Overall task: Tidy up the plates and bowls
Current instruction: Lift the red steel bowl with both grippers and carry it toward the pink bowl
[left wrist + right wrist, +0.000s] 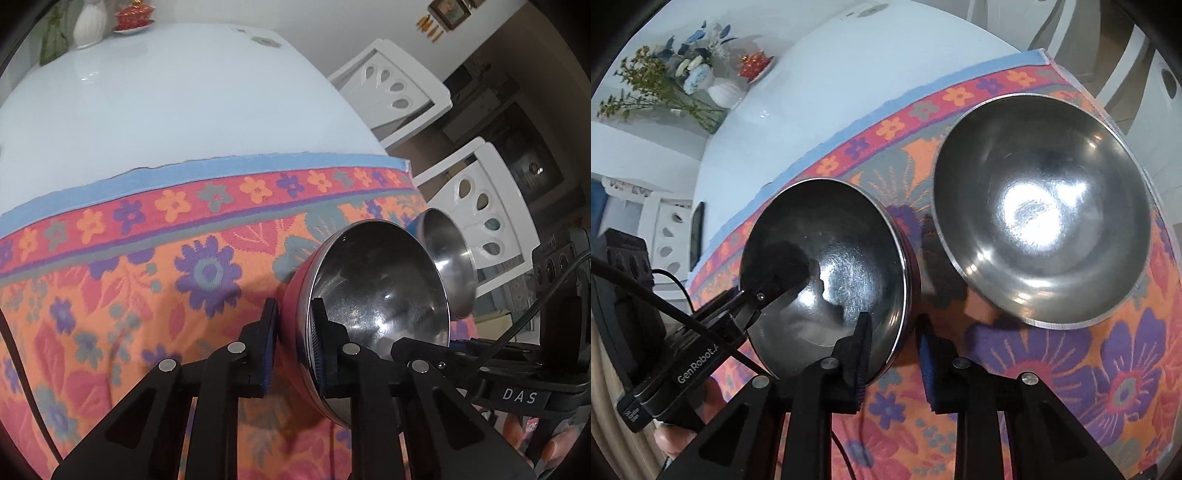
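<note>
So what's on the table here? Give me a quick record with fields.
Surface: flowered cloth on a white table
Bowls: two steel ones, red bowl and second bowl, upright, apart
Left fingers: clamped on the red bowl's rim
Right fingers: straddle the same rim; grip unclear
Stacked: not yet

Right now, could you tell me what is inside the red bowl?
No food shows in the red bowl, only one finger of each gripper over its rim. Part of its floor is hidden behind them.
</note>
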A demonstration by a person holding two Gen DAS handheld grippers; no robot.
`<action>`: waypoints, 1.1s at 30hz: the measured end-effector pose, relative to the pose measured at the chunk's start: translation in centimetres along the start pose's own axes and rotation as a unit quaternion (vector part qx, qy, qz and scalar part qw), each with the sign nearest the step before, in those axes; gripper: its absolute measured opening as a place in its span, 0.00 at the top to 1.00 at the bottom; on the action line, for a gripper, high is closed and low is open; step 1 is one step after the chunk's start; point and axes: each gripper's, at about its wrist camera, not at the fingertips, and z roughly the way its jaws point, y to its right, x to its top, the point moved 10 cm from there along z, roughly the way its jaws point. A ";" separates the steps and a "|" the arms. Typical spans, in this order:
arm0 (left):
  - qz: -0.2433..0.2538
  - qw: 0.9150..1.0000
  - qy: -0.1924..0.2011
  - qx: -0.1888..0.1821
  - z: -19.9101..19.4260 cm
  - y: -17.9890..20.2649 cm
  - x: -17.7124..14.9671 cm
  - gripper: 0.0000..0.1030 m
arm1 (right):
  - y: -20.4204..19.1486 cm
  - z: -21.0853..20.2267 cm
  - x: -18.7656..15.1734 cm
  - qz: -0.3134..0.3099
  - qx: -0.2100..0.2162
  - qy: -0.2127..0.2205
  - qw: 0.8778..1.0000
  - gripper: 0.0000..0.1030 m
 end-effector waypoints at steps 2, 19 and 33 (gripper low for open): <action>-0.003 1.000 0.011 0.002 -1.6 0.5 -0.2 0.86 | -0.8 -1.5 -0.5 -0.015 0.005 0.008 1.000 0.76; -0.032 0.990 0.120 0.061 -18.3 9.5 -7.9 0.86 | -4.8 -14.3 -10.4 -0.133 0.059 0.016 0.989 0.76; -0.022 0.996 0.081 0.016 -16.9 16.8 -17.9 0.86 | 3.8 -16.9 -20.1 -0.107 0.001 -0.013 0.994 0.76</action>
